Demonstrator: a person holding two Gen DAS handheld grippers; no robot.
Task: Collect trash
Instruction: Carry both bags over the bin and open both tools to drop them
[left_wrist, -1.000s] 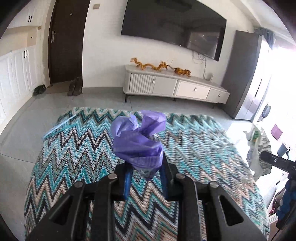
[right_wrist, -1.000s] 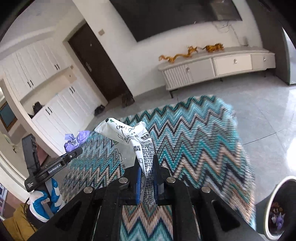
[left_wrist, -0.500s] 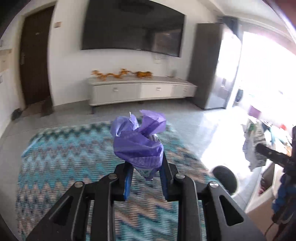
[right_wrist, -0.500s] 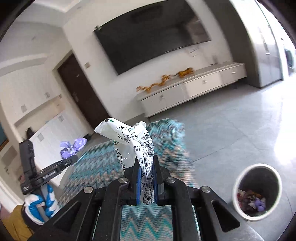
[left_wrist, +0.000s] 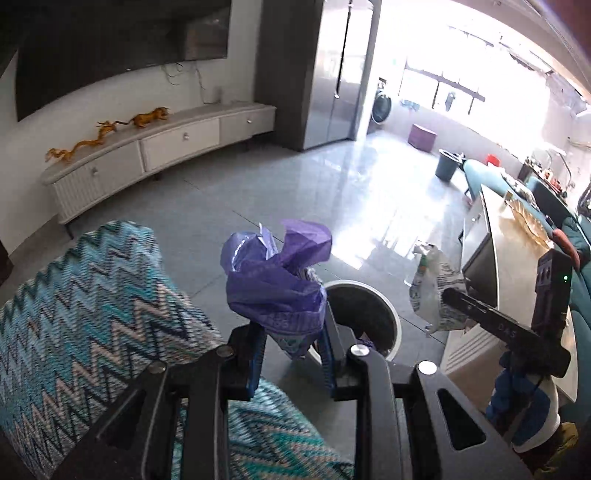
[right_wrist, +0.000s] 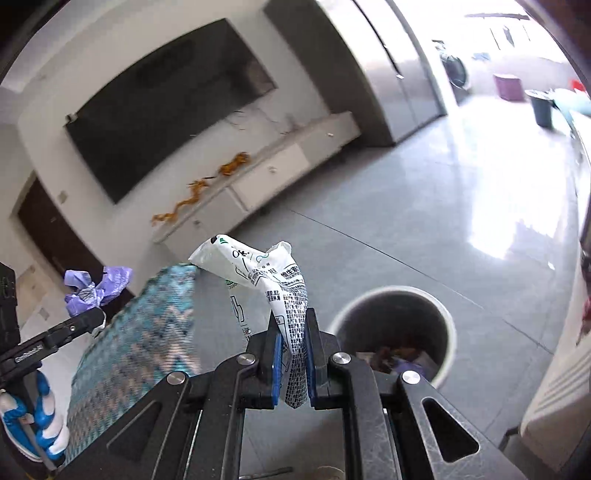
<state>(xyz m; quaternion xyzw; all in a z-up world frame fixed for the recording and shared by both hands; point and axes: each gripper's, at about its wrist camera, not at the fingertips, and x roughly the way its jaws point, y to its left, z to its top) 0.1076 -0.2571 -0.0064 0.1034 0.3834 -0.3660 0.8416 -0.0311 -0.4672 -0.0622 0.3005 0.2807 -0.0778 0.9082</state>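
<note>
My left gripper (left_wrist: 291, 347) is shut on a crumpled purple plastic bag (left_wrist: 273, 284), held in the air just left of and in front of a round white-rimmed trash bin (left_wrist: 391, 314) on the floor. My right gripper (right_wrist: 293, 350) is shut on a crumpled white printed wrapper (right_wrist: 273, 280). The bin (right_wrist: 447, 325) stands just to its right and holds some trash. The right gripper with its wrapper (left_wrist: 432, 295) shows at the right of the left wrist view. The left gripper with its purple bag (right_wrist: 96, 288) shows at the left of the right wrist view.
A teal zigzag rug (left_wrist: 81, 317) covers the floor to the left; its edge (right_wrist: 147, 332) shows beside the bin. A white TV cabinet (left_wrist: 155, 151) stands by the far wall. A pale table (left_wrist: 517, 258) lies close on the right. Grey tiled floor (right_wrist: 406, 221) stretches beyond.
Both grippers have swung right, away from the rug and toward the trash bin, which is now close in front. Each still holds its piece of trash.
</note>
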